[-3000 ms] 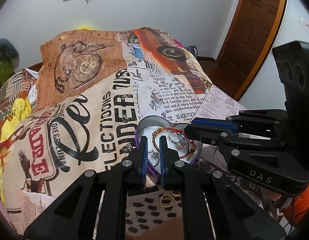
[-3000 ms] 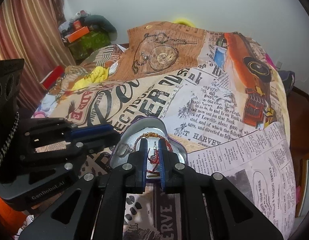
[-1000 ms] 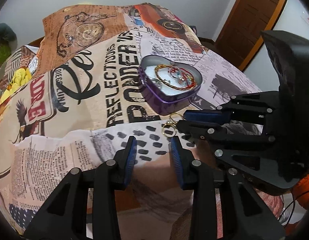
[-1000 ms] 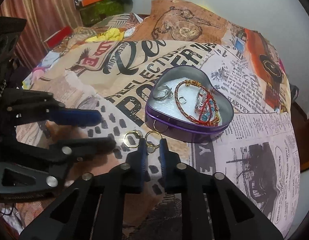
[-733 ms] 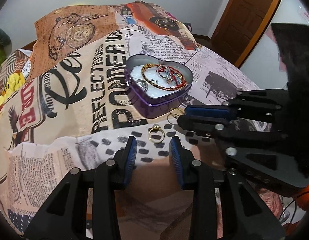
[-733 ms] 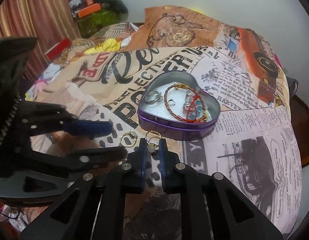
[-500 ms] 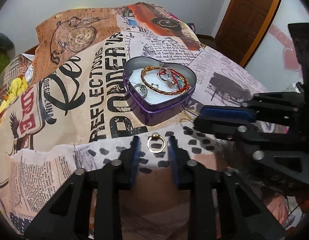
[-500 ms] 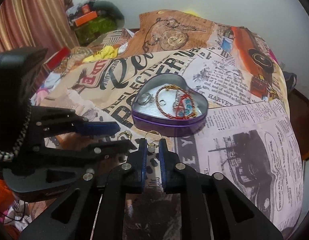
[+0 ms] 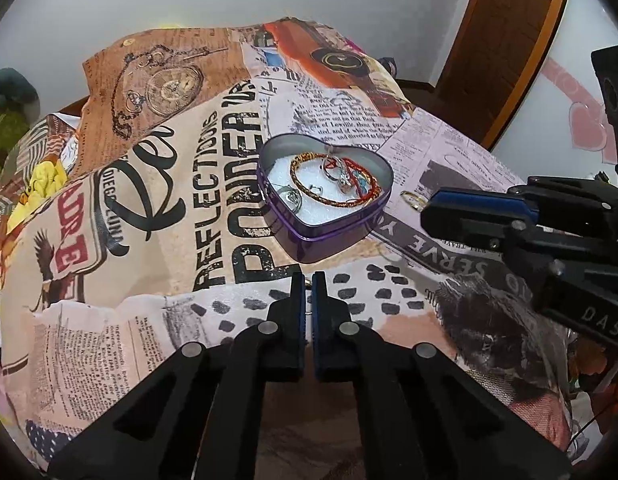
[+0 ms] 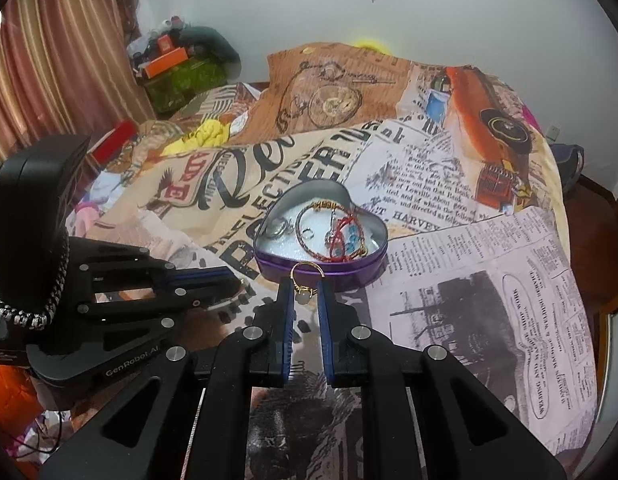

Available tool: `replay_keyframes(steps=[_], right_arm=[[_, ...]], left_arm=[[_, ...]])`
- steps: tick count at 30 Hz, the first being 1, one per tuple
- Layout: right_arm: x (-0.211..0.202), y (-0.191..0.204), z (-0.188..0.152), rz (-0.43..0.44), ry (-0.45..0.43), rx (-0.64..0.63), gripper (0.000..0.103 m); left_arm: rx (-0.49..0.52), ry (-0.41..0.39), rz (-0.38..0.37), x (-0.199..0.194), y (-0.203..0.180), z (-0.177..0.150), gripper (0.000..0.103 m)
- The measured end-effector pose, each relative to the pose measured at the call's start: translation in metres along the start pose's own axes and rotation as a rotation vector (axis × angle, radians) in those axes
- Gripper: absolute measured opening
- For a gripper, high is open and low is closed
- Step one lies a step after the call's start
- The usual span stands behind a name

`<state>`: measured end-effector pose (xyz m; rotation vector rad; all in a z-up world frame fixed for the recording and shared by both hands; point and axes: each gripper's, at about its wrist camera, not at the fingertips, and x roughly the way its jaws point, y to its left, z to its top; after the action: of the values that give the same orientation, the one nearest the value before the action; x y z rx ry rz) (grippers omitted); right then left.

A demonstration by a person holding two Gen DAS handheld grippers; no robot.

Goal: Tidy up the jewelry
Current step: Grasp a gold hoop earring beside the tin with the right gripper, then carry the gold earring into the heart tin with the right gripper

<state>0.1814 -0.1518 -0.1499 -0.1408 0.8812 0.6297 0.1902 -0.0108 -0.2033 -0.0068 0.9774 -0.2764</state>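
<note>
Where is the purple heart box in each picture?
Left wrist view: the purple heart box sits just above the middle, beyond the left tongs.
Right wrist view: the box sits in the middle, right behind the gold ring in the right tongs.
Shared landmark: the printed pocket watch farther back on the bedspread.

- Left gripper, jaws nearly together, pinches something small and gold.
- Heart tin just beyond holds bracelets and rings.
- Right gripper, at right, carries a gold ring.
</note>
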Motion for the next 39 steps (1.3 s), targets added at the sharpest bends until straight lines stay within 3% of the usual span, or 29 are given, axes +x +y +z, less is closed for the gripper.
replay_keyframes(steps=[5,7,9,10,15,18,28,39], right_arm=[[-0.006,-0.001,0.0,-0.005,-0.012,0.002,0.011],[-0.006,-0.002,0.0,-0.007,-0.013,0.004,0.011],[-0.005,-0.003,0.0,-0.007,-0.011,0.007,0.011],[-0.005,-0.004,0.0,-0.006,-0.011,0.008,0.011],[-0.004,-0.006,-0.001,-0.006,-0.009,0.013,0.011],[-0.002,-0.007,0.0,-0.006,-0.008,0.018,0.011],[-0.006,-0.009,0.003,-0.013,-0.027,0.026,0.011],[-0.013,-0.01,0.017,-0.014,-0.072,0.031,0.011]], left_arm=[[0.007,0.006,-0.012,-0.006,0.001,0.0,0.001],[-0.003,0.03,-0.023,-0.003,0.002,0.001,0.011],[-0.016,0.051,-0.027,0.003,0.004,0.0,0.028],[-0.021,0.056,-0.025,0.006,0.004,-0.001,0.028],[-0.011,0.069,-0.021,0.018,0.001,-0.002,0.027],[-0.001,0.061,-0.003,0.021,0.0,-0.001,0.016],[0.01,0.014,0.012,0.007,-0.001,-0.002,0.016],[0.006,-0.093,-0.007,-0.025,0.002,0.022,0.016]])
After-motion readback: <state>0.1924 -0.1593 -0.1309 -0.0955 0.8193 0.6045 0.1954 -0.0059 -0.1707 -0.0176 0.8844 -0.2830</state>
